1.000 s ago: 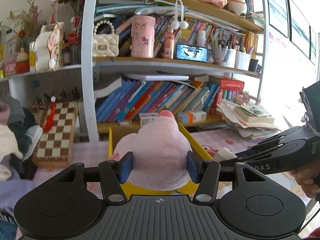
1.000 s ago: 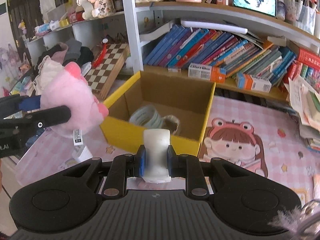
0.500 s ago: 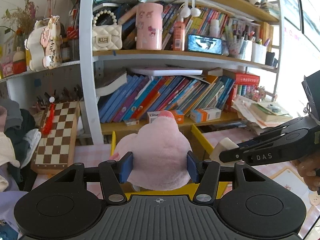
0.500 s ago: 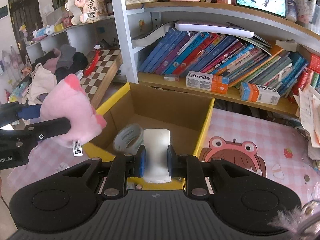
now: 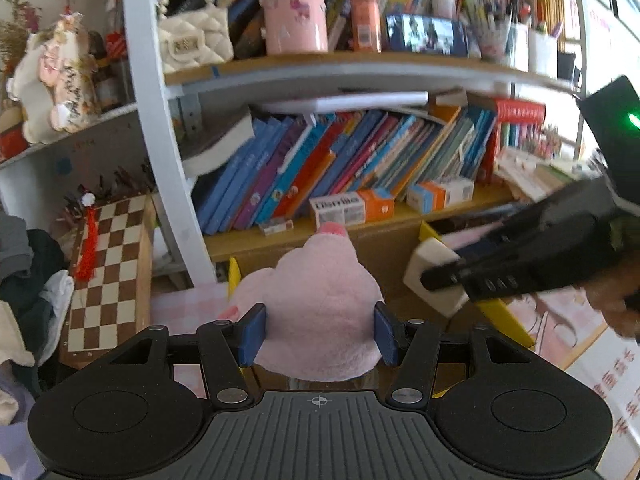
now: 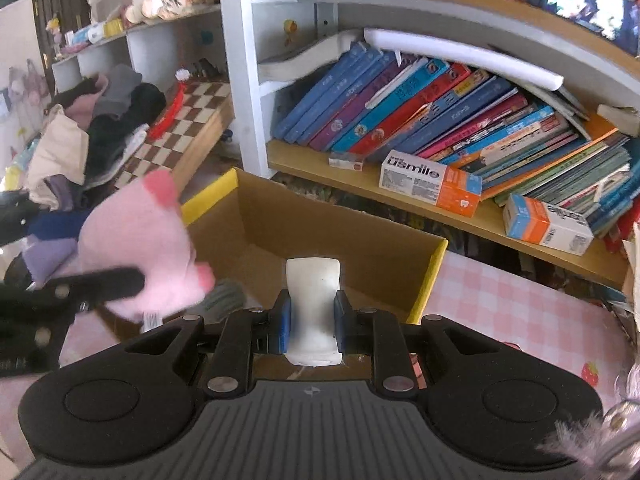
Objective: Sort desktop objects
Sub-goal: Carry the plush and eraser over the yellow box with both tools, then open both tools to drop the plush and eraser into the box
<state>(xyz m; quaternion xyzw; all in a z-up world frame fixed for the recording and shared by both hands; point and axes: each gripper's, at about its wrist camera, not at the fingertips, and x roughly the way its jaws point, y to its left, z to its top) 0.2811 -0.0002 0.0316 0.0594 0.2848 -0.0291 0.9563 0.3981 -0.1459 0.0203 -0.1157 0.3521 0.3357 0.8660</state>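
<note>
My left gripper (image 5: 318,330) is shut on a pink plush toy (image 5: 316,304) and holds it over the near left side of the yellow-rimmed cardboard box (image 5: 512,324). The plush also shows in the right wrist view (image 6: 140,236). My right gripper (image 6: 312,322) is shut on a white block (image 6: 313,304) and holds it above the open box (image 6: 432,272). In the left wrist view the right gripper (image 5: 444,280) and the white block (image 5: 430,268) come in from the right. A grey roll (image 6: 226,294) lies in the box.
A bookshelf with slanted books (image 6: 420,116) and toothpaste cartons (image 6: 430,182) stands behind the box. A chessboard (image 5: 108,268) leans at the left beside a pile of clothes (image 6: 80,136). A pink checked mat (image 6: 520,312) covers the desk.
Both grippers have moved forward and closer to the box and shelf. The plush and the white block now hang over the box opening. Both grips are unchanged.
</note>
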